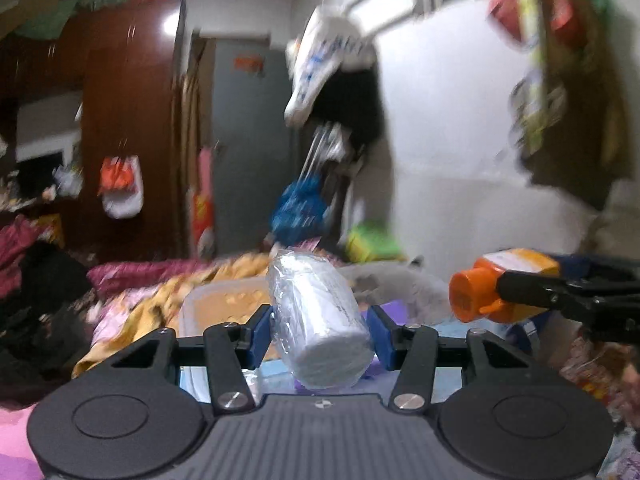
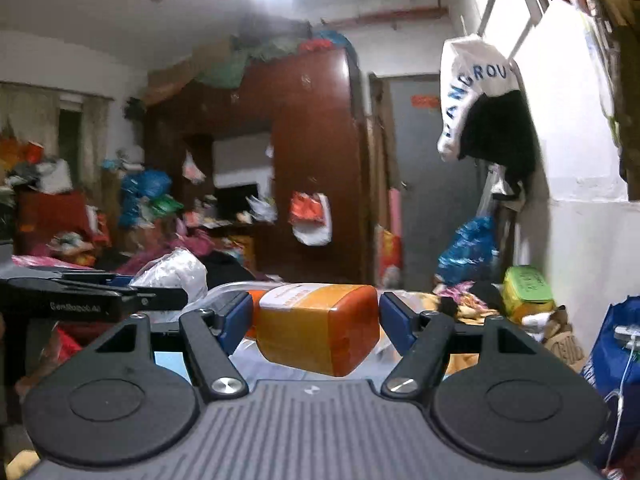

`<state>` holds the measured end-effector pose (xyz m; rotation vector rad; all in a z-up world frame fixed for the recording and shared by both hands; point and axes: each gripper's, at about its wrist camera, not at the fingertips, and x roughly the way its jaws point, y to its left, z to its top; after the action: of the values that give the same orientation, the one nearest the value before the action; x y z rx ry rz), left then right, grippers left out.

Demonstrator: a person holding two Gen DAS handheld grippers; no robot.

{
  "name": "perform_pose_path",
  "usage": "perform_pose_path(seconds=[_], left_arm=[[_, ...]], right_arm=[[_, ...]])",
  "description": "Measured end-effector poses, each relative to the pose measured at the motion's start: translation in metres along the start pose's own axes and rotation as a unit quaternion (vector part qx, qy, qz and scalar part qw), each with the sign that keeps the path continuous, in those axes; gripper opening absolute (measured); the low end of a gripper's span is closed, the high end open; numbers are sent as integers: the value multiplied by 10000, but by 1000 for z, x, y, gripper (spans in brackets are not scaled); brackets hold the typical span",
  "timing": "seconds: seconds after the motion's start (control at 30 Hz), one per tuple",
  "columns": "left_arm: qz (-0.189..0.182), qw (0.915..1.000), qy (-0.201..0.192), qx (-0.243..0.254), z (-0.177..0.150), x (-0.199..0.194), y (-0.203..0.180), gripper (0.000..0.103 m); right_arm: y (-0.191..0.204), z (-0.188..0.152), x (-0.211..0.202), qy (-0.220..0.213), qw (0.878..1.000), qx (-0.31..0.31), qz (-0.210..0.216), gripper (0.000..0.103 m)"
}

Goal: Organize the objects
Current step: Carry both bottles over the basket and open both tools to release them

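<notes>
Left gripper is clamping a white roll wrapped in clear plastic between its blue pads, the roll tilting with its flat end toward the camera. At about 3 o'clock in the left wrist view, the right gripper is reaching in sideways, closed on an orange bottle whose cap is pointing toward 9 o'clock. From the right wrist view, that gripper is squeezing the orange bottle at the center, its square base facing the camera. Both things are being held up in the air above a cluttered bed. A clear plastic box is sitting just behind the roll, and a white bag is hanging on the wall at 1 o'clock.
</notes>
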<state>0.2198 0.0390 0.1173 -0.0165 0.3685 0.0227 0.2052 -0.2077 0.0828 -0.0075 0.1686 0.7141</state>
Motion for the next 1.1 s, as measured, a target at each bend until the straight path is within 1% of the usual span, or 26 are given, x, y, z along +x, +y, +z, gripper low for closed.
perform_pose_path(seconds=[0.07, 0.13, 0.17, 0.27, 0.37, 0.43, 0.47, 0.5, 0.53, 0.57, 0.6, 0.63, 0.67, 0.73, 0.8, 0.87, 0.93, 1.03, 1.1], left_arm=[[190, 9993, 330, -40, 7, 27, 4, 55], [254, 9983, 503, -124, 8, 40, 8, 55], [294, 9977, 587, -165, 8, 45, 11, 55], [307, 9973, 638, -210, 3, 48, 14, 55], [302, 9972, 645, -239, -1, 48, 20, 56], [356, 9974, 542, -300, -4, 47, 24, 68], [374, 9978, 457, -308, -4, 46, 25, 81], [385, 9981, 351, -322, -5, 43, 25, 86], [385, 9984, 256, -326, -5, 40, 24, 87], [363, 9987, 175, -321, -5, 36, 24, 87], [357, 9988, 102, -329, -6, 33, 25, 87], [358, 9988, 27, -344, -7, 27, 25, 87], [329, 9988, -46, -354, -10, 21, 26, 87], [220, 9990, -119, -376, -16, 12, 27, 88], [150, 9988, -183, -439, -25, 2, 29, 88], [52, 9986, -292, -437, -38, -12, 29, 89], [-9, 9986, -374, -384, -52, -25, 28, 89], [-40, 9986, -501, -174, -77, -47, 23, 90], [-113, 9984, -550, -55, -94, -58, 18, 91]], right_arm=[[-2, 10, 32, 292, 9995, -30, -99, 72], [-3, 12, 59, 451, 9983, -58, -357, 72], [-4, 12, 70, 517, 9979, -51, -377, 72], [-6, 10, 98, 788, 9964, 38, -315, 72], [-1, 6, 115, 927, 9946, -137, -436, 72], [0, 4, 119, 986, 9941, -170, -423, 72], [-1, 3, 121, 1036, 9936, -163, -423, 72], [0, 3, 122, 1072, 9932, -165, -432, 72], [-1, 2, 123, 1113, 9927, -170, -428, 73], [-1, 2, 121, 1133, 9925, -142, -435, 75], [-3, 2, 119, 1066, 9933, -80, -432, 80], [-5, 2, 114, 956, 9946, 1, -397, 93], [-7, 3, 109, 859, 9956, 42, -371, 100], [-9, 5, 95, 633, 9970, 25, -434, 103], [-15, 6, 84, 498, 9977, 73, -460, 103], [-22, 5, 72, 476, 9979, 270, -354, 103], [-28, -1, 58, 494, 9979, 332, -241, 103], [-33, -21, 24, 347, 9988, 283, -197, 103], [-40, -36, 2, 220, 9989, 411, -70, 103]])
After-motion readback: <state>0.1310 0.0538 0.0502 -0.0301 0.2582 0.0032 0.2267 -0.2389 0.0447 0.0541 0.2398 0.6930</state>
